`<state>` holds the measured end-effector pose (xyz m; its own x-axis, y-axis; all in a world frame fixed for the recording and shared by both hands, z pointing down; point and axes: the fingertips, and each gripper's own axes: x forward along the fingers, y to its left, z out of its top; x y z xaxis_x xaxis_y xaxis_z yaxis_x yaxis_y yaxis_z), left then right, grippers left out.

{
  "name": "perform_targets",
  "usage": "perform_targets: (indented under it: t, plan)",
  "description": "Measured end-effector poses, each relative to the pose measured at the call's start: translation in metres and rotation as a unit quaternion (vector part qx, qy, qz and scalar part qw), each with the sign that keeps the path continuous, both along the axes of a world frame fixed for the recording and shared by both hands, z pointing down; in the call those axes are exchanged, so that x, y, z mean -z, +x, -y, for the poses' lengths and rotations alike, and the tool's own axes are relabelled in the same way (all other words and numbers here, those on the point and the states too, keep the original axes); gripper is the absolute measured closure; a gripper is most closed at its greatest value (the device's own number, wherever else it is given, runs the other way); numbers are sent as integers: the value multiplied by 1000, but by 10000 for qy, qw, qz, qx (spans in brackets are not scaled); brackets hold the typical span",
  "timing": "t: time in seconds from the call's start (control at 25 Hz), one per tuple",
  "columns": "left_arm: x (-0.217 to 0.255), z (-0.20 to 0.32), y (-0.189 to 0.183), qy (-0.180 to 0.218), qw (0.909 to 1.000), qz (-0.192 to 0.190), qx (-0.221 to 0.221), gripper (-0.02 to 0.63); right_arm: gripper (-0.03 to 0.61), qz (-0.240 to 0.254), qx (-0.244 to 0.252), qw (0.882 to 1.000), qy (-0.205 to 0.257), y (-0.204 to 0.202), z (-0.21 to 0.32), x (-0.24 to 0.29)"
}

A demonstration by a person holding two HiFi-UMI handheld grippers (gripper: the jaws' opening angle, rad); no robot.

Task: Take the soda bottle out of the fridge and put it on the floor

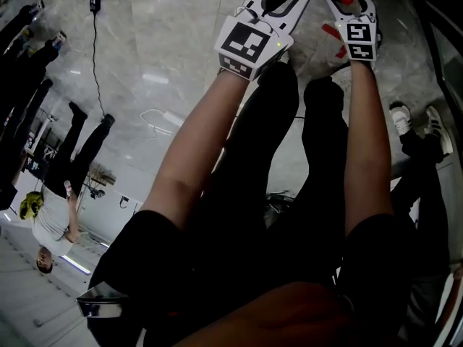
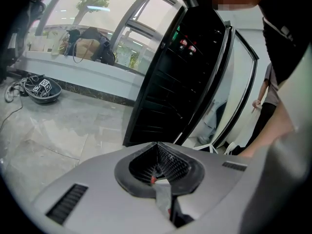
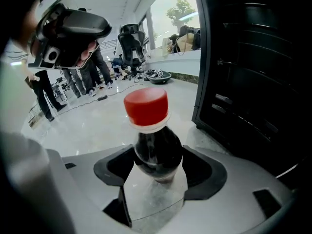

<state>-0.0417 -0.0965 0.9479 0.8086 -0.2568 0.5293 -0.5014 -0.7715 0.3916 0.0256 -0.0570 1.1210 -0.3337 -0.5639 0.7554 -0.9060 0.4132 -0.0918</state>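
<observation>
– Right gripper view: what crowds it?
– Dark fridge close on the right; people well back on the left.
– And the soda bottle?
– Clamped between the right gripper's jaws, long axis along them, red cap at the far end.
– Left gripper?
– Jaws pressed together, empty. Pale floor lies open on the left.

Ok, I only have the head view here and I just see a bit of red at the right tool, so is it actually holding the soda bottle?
Observer: Yes. In the right gripper view, the right tool has its jaws closed on the shoulder of the dark plastic soda bottle with the red cap.
Operator: And the left tool?
Observer: The left tool has its jaws together, with no object held between them.
Operator: Where's the fridge?
Observer: The tall black fridge fills the right side of the right gripper view, close beside the bottle.
</observation>
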Motion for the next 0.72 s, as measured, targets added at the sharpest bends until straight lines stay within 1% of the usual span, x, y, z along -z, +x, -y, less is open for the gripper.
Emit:
perform_targets:
  t: [0.12, 0.28, 0.44, 0.6, 0.64, 0.72]
  plan:
    - [10, 0, 0, -6, 10000, -15, 6, 609, 267, 124, 34, 9998, -134, -3, 2, 5]
    - [30, 4, 2, -4, 10000, 5, -91, 609, 267, 137, 219, 9991, -324, -3, 10, 19]
    - [56, 2, 3, 63, 10000, 8, -73, 609, 265, 164, 350, 9990, -237, 0, 3, 51]
    - [96, -1, 6, 88, 9999, -45, -61, 609, 265, 224, 269, 9994, -72, 13, -7, 112]
    - [108, -1, 7, 103, 9999, -45, -77, 609, 266, 296, 199, 9994, 36, 15, -5, 135]
    - [137, -8, 5, 106, 9999, -18, -115, 609, 267, 638, -32, 9973, 350, 14, -3, 194]
